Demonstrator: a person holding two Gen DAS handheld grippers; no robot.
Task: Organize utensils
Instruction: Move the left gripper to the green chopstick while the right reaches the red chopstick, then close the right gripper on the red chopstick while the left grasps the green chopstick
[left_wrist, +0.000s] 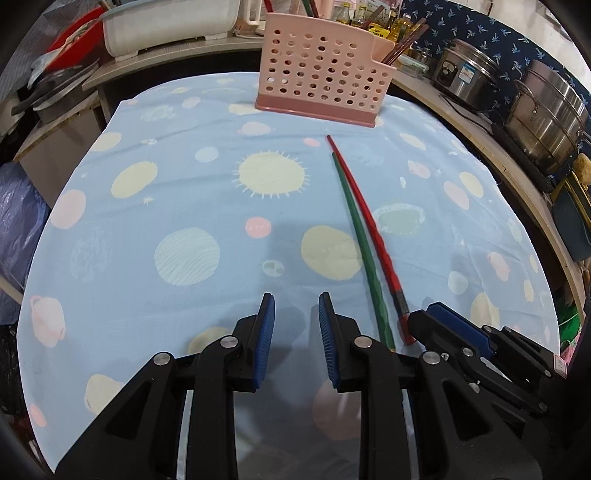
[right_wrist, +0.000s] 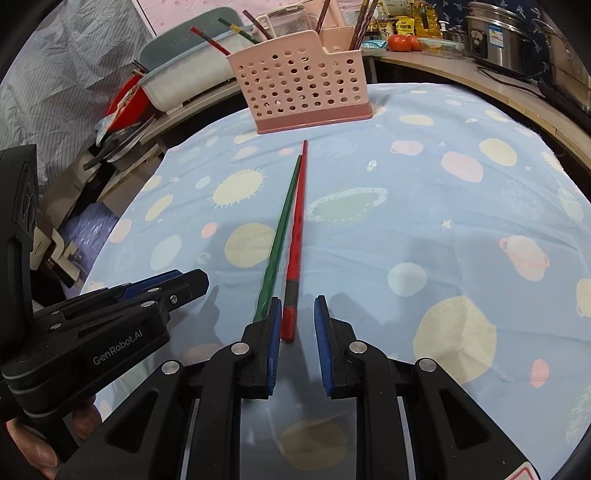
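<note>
Chopsticks, one red chopstick (right_wrist: 297, 225) and one green chopstick (right_wrist: 280, 236), are lying side by side on the table (right_wrist: 424, 177), pointing toward the pink utensil holder (right_wrist: 299, 85), while the right gripper (right_wrist: 295, 314) is framing the red end with parted, empty jaws and the left gripper (left_wrist: 296, 314) is hovering beside, likewise parted and empty, seemingly lining up a pickup.

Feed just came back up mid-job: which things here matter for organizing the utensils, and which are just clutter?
Job:
- red chopstick
- green chopstick
- pink perforated utensil holder
- right gripper
- left gripper

Clutter:
- steel pots
- tomatoes
- white tub
</note>
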